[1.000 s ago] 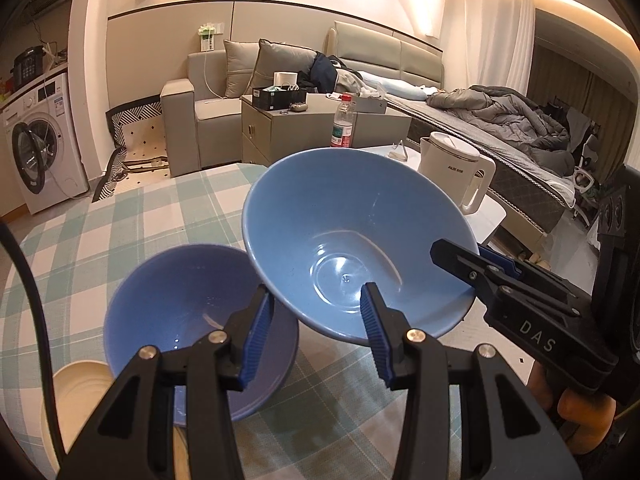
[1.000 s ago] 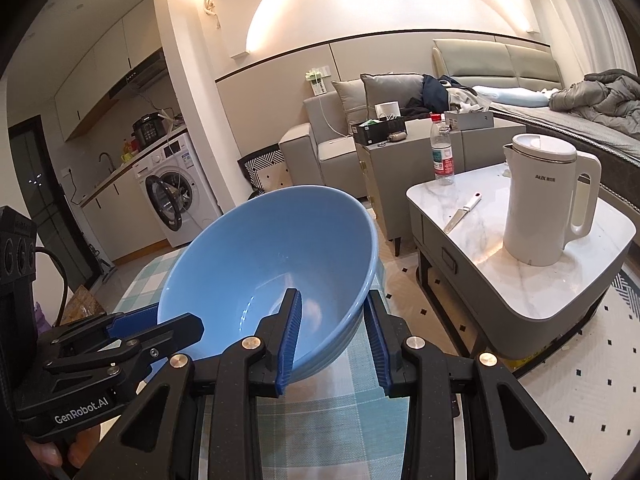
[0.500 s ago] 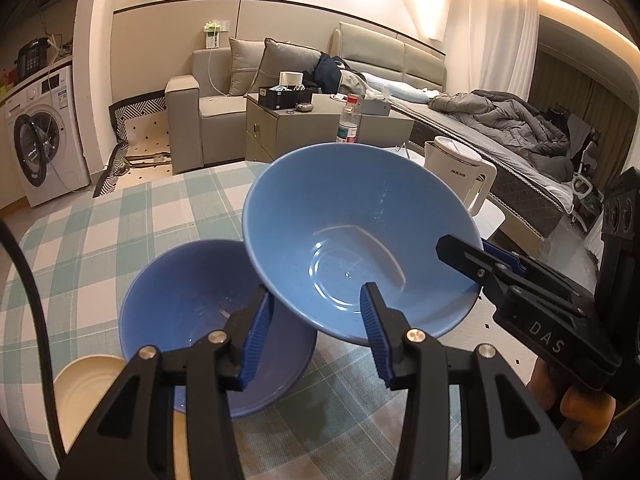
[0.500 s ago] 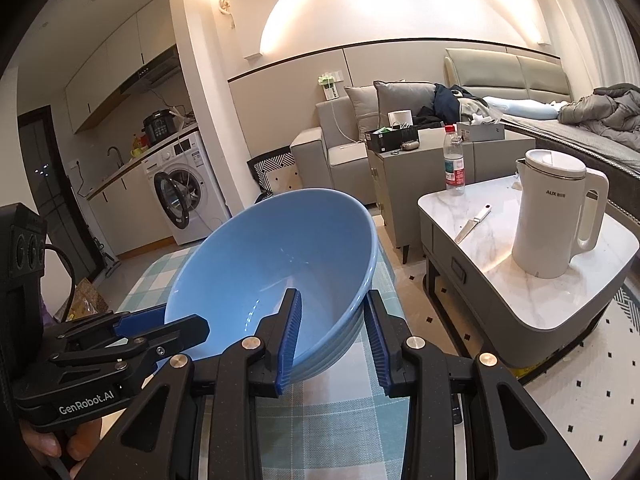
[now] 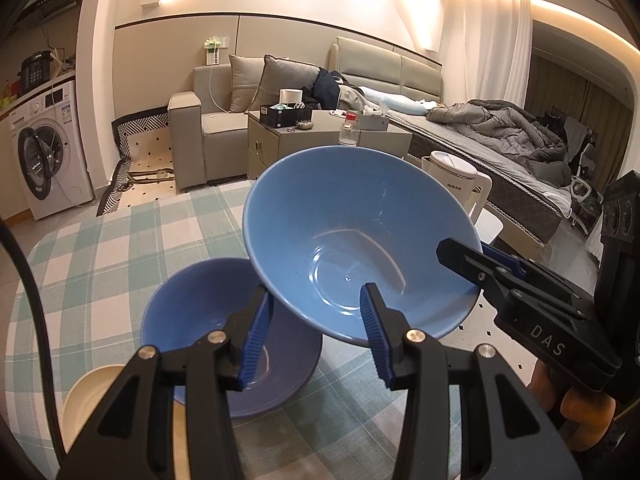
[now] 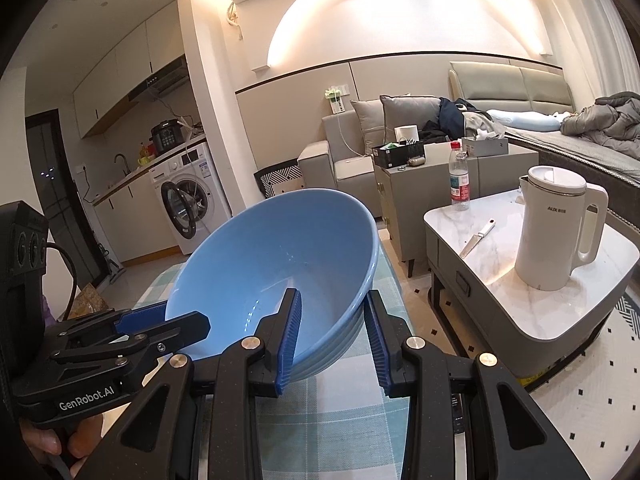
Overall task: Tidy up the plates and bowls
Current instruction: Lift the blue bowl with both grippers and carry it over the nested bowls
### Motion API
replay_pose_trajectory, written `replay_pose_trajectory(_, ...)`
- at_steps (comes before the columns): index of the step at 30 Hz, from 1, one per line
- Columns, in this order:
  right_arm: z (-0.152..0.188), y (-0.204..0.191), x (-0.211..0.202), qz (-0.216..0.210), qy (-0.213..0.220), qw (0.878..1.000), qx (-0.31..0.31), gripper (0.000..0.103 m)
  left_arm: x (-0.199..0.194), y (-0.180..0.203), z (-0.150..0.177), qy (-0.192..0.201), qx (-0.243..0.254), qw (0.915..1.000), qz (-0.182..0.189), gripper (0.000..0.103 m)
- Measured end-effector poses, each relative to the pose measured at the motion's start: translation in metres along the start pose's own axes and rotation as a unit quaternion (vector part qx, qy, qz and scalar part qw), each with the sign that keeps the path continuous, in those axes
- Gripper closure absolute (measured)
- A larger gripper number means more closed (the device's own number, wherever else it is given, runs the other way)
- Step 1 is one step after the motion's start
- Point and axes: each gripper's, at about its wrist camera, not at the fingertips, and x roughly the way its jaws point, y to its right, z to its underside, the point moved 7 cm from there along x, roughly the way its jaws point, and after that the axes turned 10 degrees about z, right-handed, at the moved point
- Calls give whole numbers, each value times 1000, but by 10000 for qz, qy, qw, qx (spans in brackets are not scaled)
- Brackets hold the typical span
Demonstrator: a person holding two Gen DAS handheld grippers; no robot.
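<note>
A large light blue bowl point(image 5: 352, 240) hangs tilted in the air, held by both grippers. My left gripper point(image 5: 314, 326) is shut on its near rim, one pad outside the wall and one inside. My right gripper point(image 6: 332, 336) is shut on the opposite rim point(image 6: 362, 292); in the left wrist view it point(image 5: 476, 256) comes in from the right. Below the held bowl a darker blue bowl point(image 5: 200, 320) rests on the green checked tablecloth point(image 5: 100, 260). A cream dish point(image 5: 86, 398) lies beside it at the lower left, partly hidden by my left gripper's finger.
To the right stands a marble-topped coffee table point(image 6: 500, 300) with a white kettle point(image 6: 556, 232), a knife point(image 6: 476, 234) and a water bottle point(image 6: 458, 178). Behind are a grey cabinet point(image 5: 280, 148), a sofa point(image 5: 212, 132), a bed point(image 5: 500, 140) and a washing machine point(image 5: 44, 152).
Both grippers have risen a little with the light blue bowl. The darker bowl and the tablecloth now sit farther below it.
</note>
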Motion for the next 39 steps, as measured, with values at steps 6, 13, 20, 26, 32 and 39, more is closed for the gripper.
replay_pose_trajectory(6,2,-15,-2,-176,9,9998,-74,70,-11,-12,0,48,-5,9999,-117,59)
replay_pose_trajectory(13,8,-35,3,-327,-79,9993,-156,70,-20,-26,7,62,-55,9996,-277,59)
replay_pose_trajectory(20,18,-57,14,-470,-230,9984,-220,70,-25,-45,17,22,-193,9990,-413,59)
replay_pose_trajectory(26,27,-71,26,-568,-371,9973,-280,69,-29,-58,25,8,-289,9982,-516,59)
replay_pose_trajectory(32,36,-82,38,-643,-516,9960,-339,69,-30,-69,30,-14,-350,9977,-581,59)
replay_pose_trajectory(39,48,-92,50,-672,-678,9945,-431,69,-27,-80,40,-114,-365,9966,-724,59)
